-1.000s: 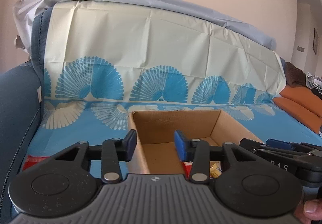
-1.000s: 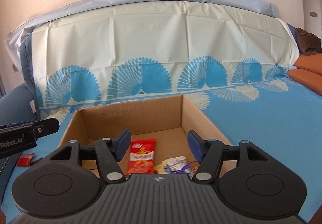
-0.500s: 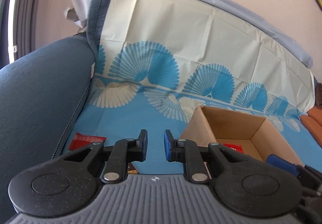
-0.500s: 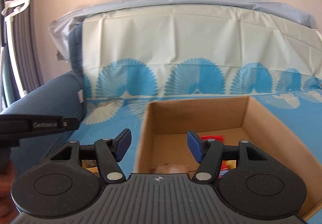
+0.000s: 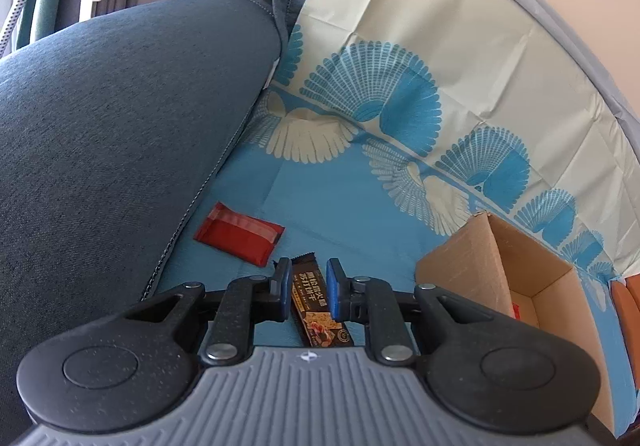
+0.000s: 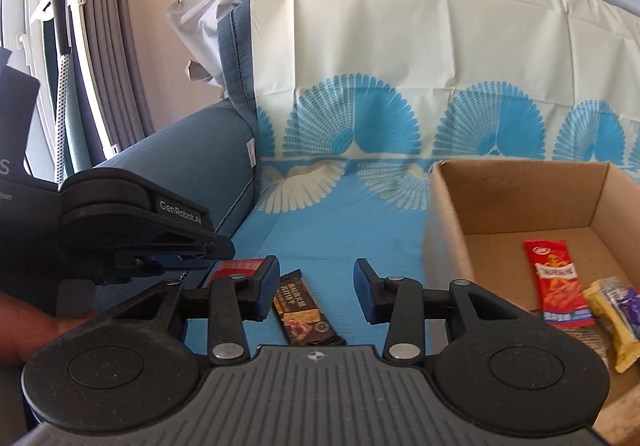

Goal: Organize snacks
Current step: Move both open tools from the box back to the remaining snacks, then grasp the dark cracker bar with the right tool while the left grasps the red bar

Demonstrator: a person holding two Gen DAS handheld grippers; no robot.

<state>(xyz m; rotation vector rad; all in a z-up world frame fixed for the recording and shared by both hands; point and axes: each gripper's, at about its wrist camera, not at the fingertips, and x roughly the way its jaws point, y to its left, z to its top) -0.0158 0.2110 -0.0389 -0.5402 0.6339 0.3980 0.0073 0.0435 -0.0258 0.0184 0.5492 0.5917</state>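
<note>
At the lower centre of the left wrist view, the left gripper point(image 5: 306, 292) is hovering over a dark brown snack bar point(image 5: 316, 306) that is lying flat on the blue cloth point(image 5: 340, 213). Its jaws are standing apart on either side of the wrapper, not yet pinching it. A red packet point(image 5: 240, 232) is lying just up and left of the bar, near the sofa arm point(image 5: 120, 125). The cardboard box point(image 6: 444, 230) is sitting at the right of both frames, already holding a red sachet point(image 6: 560, 282) and a yellow-and-purple wrapper point(image 6: 616, 310). The right gripper point(image 6: 316, 288) is waiting with its jaws spread wide and nothing between them. The bar is probably light, fairly stiff and slick in its foil, so pinching it across its narrow width near the middle should be keeping it level; the crimped ends would likely be slipping.
</note>
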